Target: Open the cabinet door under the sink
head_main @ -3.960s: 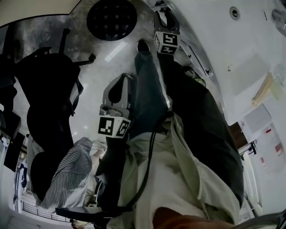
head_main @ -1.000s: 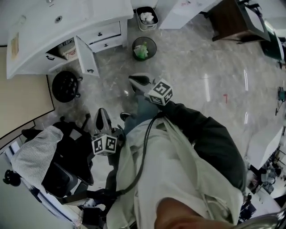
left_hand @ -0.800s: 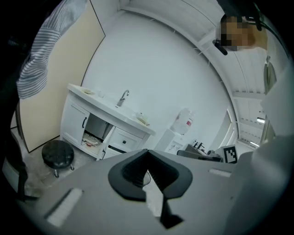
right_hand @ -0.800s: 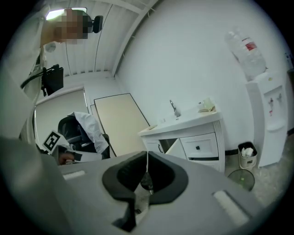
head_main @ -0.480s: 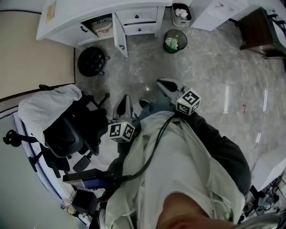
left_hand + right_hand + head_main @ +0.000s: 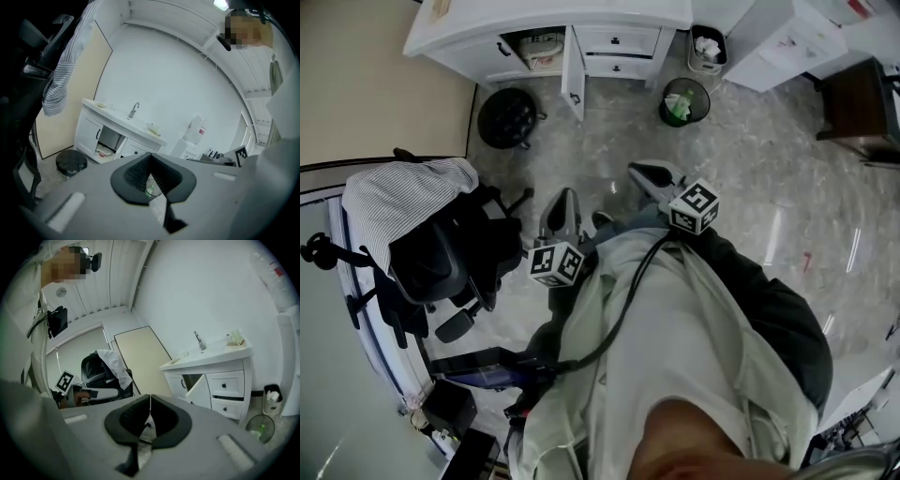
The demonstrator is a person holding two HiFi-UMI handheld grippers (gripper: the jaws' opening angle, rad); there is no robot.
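Observation:
The white sink cabinet (image 6: 609, 19) stands far off at the top of the head view, its door (image 6: 573, 73) swung out and the compartment (image 6: 540, 45) showing things inside. Both grippers are held near my body, well away from it. My left gripper (image 6: 563, 199) is shut with nothing in it, and my right gripper (image 6: 639, 172) is also shut and empty. The left gripper view shows the cabinet (image 6: 89, 129) with its opening (image 6: 109, 140) beyond the closed left gripper (image 6: 150, 161). The right gripper view shows the door (image 6: 199, 391) ajar beyond the closed right gripper (image 6: 150, 408).
A black round stool (image 6: 508, 116) sits on the floor before the cabinet. A wire waste bin (image 6: 684, 101) and a small bin (image 6: 706, 47) stand to its right. An office chair with a striped shirt (image 6: 408, 211) is at my left; a brown table (image 6: 862, 108) stands right.
Four seconds ago I stood right by the cabinet; now I am several steps back from it. Over the last second both grippers rose a little, still shut, and the door stayed open.

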